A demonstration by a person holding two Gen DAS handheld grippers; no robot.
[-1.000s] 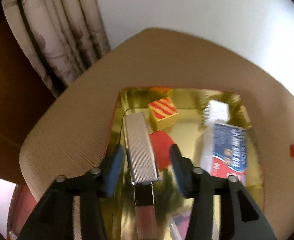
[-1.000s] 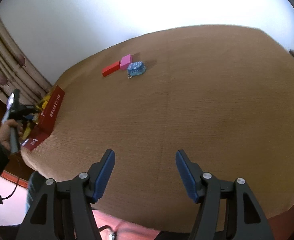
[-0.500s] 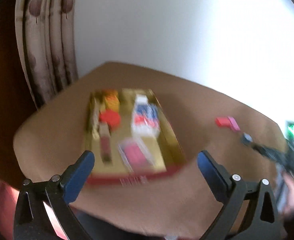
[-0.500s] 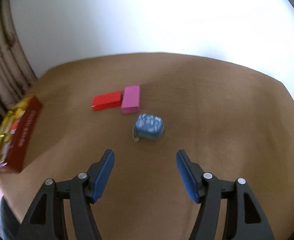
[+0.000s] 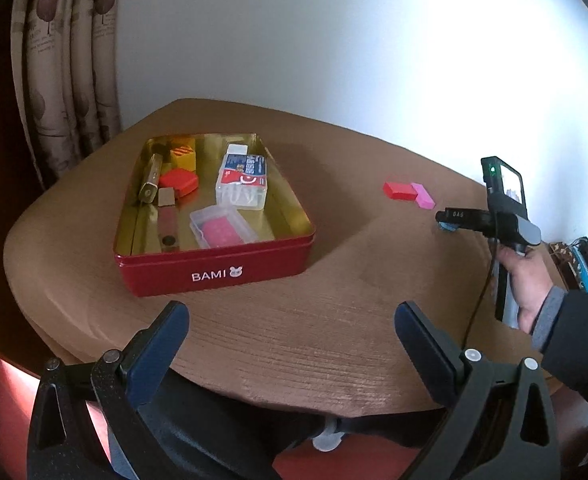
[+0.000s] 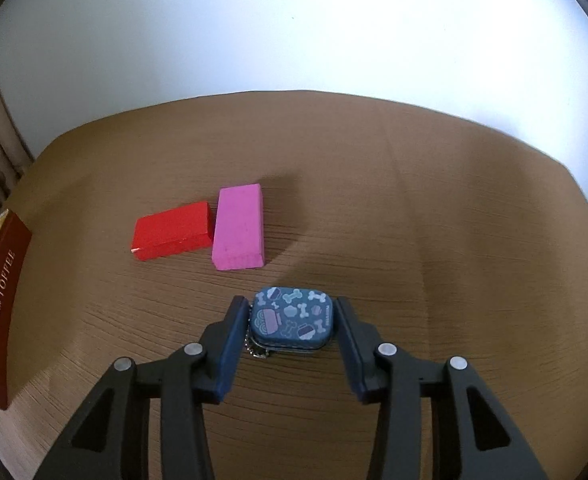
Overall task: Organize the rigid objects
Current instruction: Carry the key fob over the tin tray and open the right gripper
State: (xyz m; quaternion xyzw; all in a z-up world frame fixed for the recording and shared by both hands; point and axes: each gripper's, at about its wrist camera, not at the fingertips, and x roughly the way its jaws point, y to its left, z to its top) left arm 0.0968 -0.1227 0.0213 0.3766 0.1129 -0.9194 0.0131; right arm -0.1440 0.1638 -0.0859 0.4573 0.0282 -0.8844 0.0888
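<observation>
Right gripper jaws, just closing, press both sides of small blue patterned tin on brown table, near pink block. Left gripper wide open, empty.

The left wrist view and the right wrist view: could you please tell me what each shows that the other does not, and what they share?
Only the left wrist view shows the tin's contents, the curtain, the empty left tool and the person's hand.

Only the right wrist view shows the blue patterned case clearly, with the right tool closing around it.

Both show the table, red tin, red block and pink block.
</observation>
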